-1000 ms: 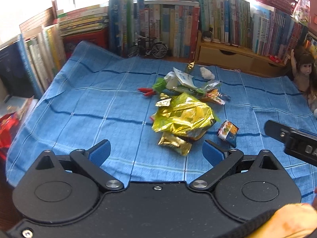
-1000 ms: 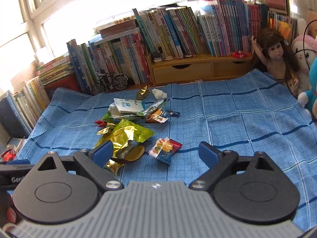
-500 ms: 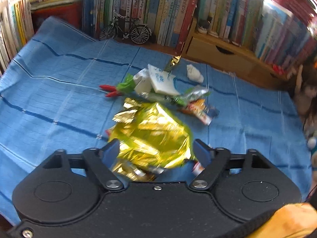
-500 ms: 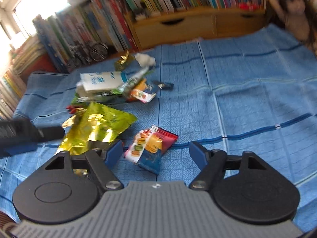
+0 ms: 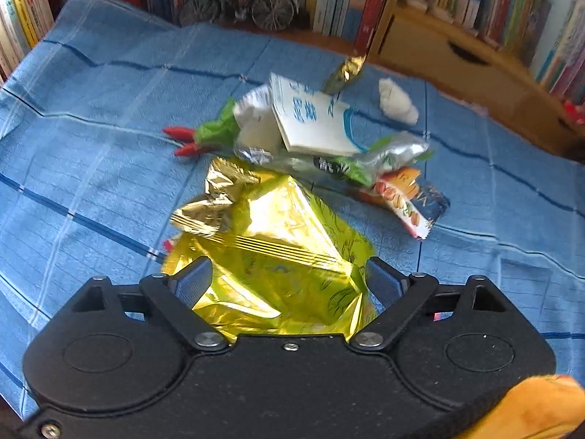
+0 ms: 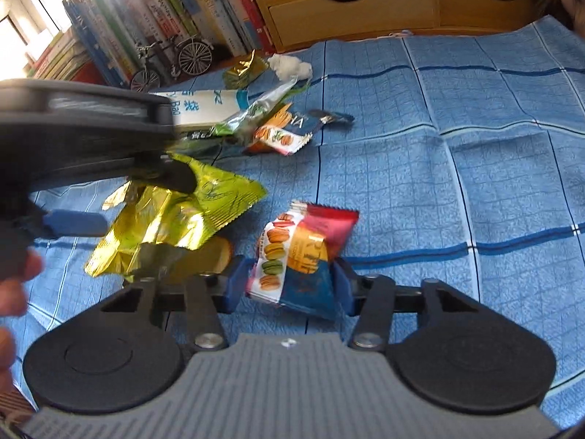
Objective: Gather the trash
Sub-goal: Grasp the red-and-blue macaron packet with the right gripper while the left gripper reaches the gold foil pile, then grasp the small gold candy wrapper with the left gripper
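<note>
Both views look forward and down from just behind their own hand-held grippers, close over a blue checked cloth (image 5: 91, 168), toward a row of books (image 6: 175, 11) at the back. The left wrist view sits low over a yellow foil bag (image 5: 278, 256). The right wrist view looks from farther right, sees that same yellow foil bag (image 6: 204, 201) at its left, and catches the left hand-held gripper (image 6: 124, 201) from the side. Both share the litter pile and a toy bicycle (image 5: 237, 7).
</note>
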`<state>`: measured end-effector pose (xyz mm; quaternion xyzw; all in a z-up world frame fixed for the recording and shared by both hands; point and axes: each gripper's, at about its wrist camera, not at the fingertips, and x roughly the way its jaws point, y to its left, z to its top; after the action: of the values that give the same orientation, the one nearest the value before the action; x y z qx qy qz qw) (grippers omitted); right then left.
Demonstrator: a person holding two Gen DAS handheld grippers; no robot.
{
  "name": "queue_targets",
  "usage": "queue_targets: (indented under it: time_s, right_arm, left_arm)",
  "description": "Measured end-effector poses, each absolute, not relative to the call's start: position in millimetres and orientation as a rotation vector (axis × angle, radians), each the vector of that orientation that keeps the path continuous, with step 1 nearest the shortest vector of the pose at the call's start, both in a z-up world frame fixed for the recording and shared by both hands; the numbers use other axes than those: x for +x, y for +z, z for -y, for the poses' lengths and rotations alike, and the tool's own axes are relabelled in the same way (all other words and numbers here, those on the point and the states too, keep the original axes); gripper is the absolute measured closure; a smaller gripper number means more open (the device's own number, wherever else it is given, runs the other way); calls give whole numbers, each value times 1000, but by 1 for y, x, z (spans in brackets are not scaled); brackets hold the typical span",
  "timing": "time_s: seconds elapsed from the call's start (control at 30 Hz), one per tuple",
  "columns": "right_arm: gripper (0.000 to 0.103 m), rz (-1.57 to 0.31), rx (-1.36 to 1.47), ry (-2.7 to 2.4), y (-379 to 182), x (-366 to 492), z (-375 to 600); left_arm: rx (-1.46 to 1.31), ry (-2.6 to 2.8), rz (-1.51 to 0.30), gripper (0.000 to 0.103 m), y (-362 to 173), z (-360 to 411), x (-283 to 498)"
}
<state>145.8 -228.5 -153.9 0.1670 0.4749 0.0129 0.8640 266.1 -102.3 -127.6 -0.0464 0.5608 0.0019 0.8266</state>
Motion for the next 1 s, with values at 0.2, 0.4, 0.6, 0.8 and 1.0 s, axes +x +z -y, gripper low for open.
queue_targets:
  time_s: [0.2, 0.4, 0.6, 0.8, 1.0]
  right_arm:
    - [49, -994, 358, 49, -152, 138, 235]
    - [49, -1000, 368, 61, -152, 135, 243]
    - [50, -992, 374, 66, -151, 135, 248]
    - [50, -980, 363, 73, -145, 133, 251]
    - [50, -968, 331, 77, -139, 126, 256]
  left_arm:
    - [-72, 59, -1237, 24, -145, 110, 273]
    - [-87, 38, -1198, 63, -131, 111, 266]
    - [-71, 6, -1148, 78, -111, 112, 252]
    - [-85, -45, -1114, 79, -88, 114, 232]
    - [-36, -76, -1074, 51, -76, 120, 201]
